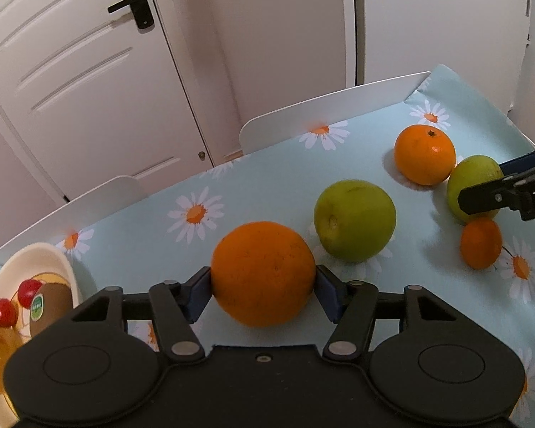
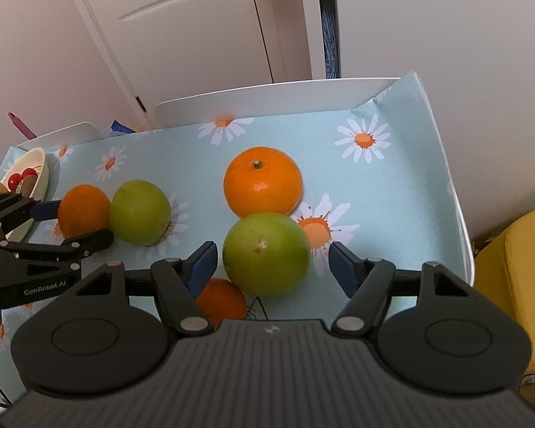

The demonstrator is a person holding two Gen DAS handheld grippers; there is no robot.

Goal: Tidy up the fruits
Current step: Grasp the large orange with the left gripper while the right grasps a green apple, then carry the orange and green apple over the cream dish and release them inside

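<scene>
My left gripper (image 1: 263, 285) is shut on a large orange (image 1: 263, 273), its pads pressed to both sides; the orange also shows in the right wrist view (image 2: 83, 209). A green apple (image 1: 355, 219) lies just beyond it. My right gripper (image 2: 273, 262) is open around a second green apple (image 2: 266, 254), with gaps on both sides. A stemmed orange (image 2: 263, 181) lies behind that apple and a small orange (image 2: 222, 301) lies under the left finger. A cream bowl (image 1: 59, 255) at the left holds cherry tomatoes (image 1: 5, 312) and a kiwi (image 1: 51, 306).
The table wears a light blue daisy cloth (image 2: 392, 192). White chair backs (image 1: 324, 112) stand along its far edge. A yellow seat (image 2: 517, 285) is off the right edge. A white door (image 1: 89, 82) stands behind.
</scene>
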